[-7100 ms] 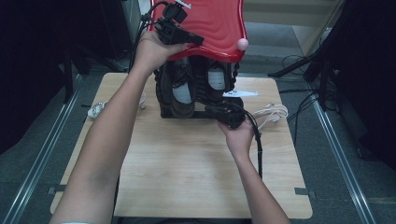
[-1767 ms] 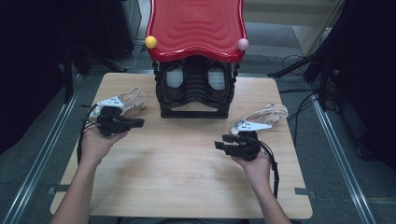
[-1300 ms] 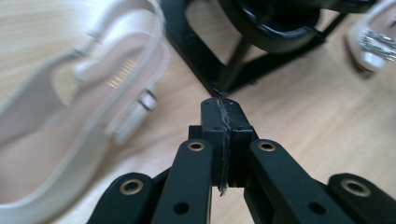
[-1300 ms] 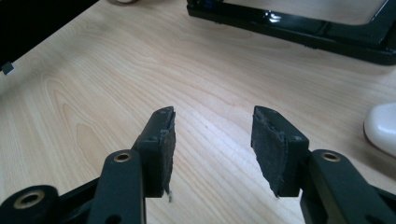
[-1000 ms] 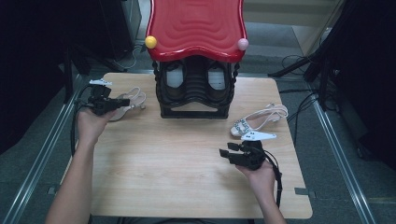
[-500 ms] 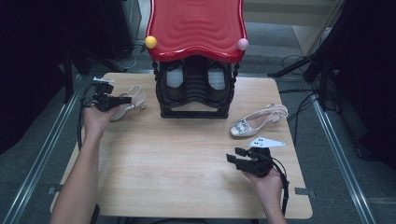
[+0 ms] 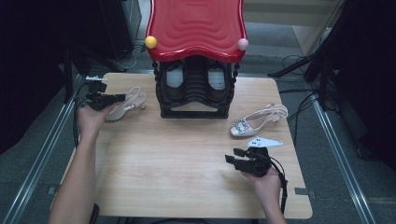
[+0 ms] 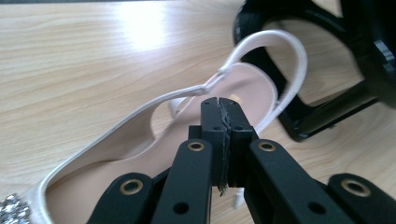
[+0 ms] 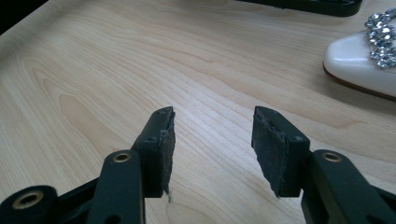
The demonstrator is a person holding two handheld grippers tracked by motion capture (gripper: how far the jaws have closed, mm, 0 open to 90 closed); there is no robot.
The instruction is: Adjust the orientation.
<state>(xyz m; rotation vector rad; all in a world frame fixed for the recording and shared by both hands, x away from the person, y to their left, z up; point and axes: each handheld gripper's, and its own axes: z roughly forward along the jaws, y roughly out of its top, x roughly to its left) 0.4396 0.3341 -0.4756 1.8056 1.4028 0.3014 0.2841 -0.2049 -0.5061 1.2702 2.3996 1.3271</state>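
**Left shoe under closed fingers, right gripper waiting open**

The left gripper (image 7: 114, 97) is being held over a pale slingback shoe (image 7: 125, 105) that is lying on the worktop (image 7: 177, 158) near its far left corner, just beside the black shoe rack (image 7: 195, 91). In the left gripper view its fingers (image 8: 211, 122) are being pressed flat together with nothing between them, their tips being poised above the insole of the shoe (image 8: 154, 144), close to where the heel strap loops up; whether they are touching the shoe cannot be told. The rack is being topped by a red wavy panel (image 7: 196, 25), and a dark pair of shoes (image 7: 173, 81) is being stored inside it.

The right gripper (image 7: 236, 156) is being held low over bare wood near the right front of the worktop, its fingers (image 9: 161, 135) being kept well apart and empty. A second pale shoe with a sparkling buckle (image 7: 258, 120) is lying beyond it, near the right edge, apart from the gripper.
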